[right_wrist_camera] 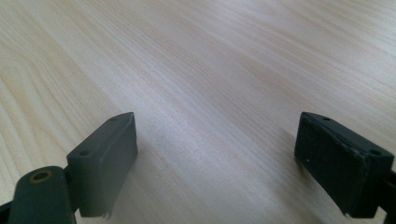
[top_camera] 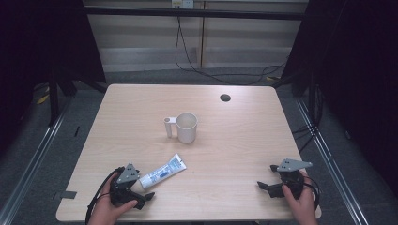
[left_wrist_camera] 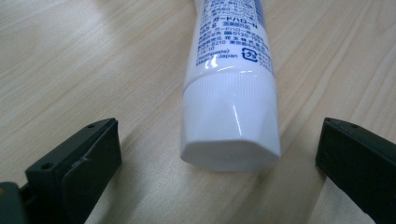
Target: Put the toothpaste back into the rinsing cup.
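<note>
A white toothpaste tube (top_camera: 163, 171) with blue print lies flat on the wooden table (top_camera: 234, 140), near the front left. Its white cap end (left_wrist_camera: 229, 126) points at my left gripper (top_camera: 143, 186). That gripper (left_wrist_camera: 218, 135) is open, one jaw on each side of the cap, with a gap between each jaw and the cap. A white mug (top_camera: 187, 126) stands upright at the table's middle, handle to the left. At the front right my right gripper (top_camera: 266, 176) rests low over bare wood, open (right_wrist_camera: 217, 126), nothing between its jaws.
A dark round grommet hole (top_camera: 225, 97) sits near the table's far edge. Black cables (top_camera: 187, 61) run over the floor behind the table. Dark frames stand along both sides.
</note>
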The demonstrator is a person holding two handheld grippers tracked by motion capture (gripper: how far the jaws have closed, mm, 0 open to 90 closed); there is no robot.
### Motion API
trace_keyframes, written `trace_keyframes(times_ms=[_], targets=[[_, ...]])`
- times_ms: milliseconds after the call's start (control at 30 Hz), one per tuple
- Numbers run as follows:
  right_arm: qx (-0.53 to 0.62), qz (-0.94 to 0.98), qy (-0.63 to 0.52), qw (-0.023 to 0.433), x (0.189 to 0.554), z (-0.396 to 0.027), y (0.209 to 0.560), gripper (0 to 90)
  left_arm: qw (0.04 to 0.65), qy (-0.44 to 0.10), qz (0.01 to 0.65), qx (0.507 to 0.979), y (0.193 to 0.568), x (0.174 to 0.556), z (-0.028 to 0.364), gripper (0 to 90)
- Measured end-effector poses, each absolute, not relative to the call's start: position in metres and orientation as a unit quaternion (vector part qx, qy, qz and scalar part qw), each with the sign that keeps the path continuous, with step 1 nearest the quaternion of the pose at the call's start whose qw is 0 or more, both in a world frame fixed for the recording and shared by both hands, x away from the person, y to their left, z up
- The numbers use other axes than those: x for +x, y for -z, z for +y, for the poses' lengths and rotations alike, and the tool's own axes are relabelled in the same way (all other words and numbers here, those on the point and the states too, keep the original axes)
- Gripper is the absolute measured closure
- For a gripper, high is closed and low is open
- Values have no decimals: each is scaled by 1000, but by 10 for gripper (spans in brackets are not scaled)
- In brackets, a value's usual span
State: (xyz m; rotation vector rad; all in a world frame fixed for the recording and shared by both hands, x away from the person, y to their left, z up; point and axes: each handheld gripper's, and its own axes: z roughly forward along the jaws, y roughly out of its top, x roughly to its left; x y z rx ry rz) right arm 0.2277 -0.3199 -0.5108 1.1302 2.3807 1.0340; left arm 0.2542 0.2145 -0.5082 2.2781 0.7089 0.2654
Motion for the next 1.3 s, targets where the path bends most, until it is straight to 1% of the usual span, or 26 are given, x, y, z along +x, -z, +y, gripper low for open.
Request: trace_keyframes(times_ms=[167, 300, 400, 500, 567, 600, 700, 800, 933, 1033, 1100, 1200, 1300], targets=[[395, 831, -360, 155, 228, -320, 511, 128, 362, -103, 275, 885, 508, 254, 214, 0], [395, 831, -361, 155, 228, -320, 511, 129, 364, -103, 288, 880, 508, 253, 213, 4], [395, 831, -361, 155, 228, -320, 511, 128, 343, -105, 303, 883, 503, 254, 211, 57], [394, 831, -361, 155, 228, -320, 511, 129, 317, -91, 313, 891, 495, 258, 210, 171], [395, 831, -361, 155, 228, -320, 511, 128, 302, -75, 318, 896, 491, 261, 207, 170], [395, 831, -361, 155, 228, -320, 511, 128, 294, -79, 315, 899, 489, 262, 205, 170], [395, 831, -361, 155, 228, -320, 511, 128, 274, -65, 310, 908, 481, 267, 199, 172], [394, 831, -361, 155, 228, -320, 511, 129, 265, -64, 311, 910, 473, 271, 195, 188], [395, 831, -361, 155, 228, -320, 511, 128, 237, -59, 315, 917, 464, 279, 188, 191], [395, 831, -361, 155, 228, -320, 511, 129, 233, -57, 311, 920, 461, 282, 185, 197], [395, 831, -361, 155, 228, -320, 511, 128, 219, -49, 299, 927, 456, 287, 176, 201], [395, 831, -361, 155, 228, -320, 511, 128, 209, -42, 302, 929, 455, 292, 167, 205], [395, 831, -361, 155, 228, -320, 511, 129, 197, -47, 300, 932, 452, 297, 161, 209]])
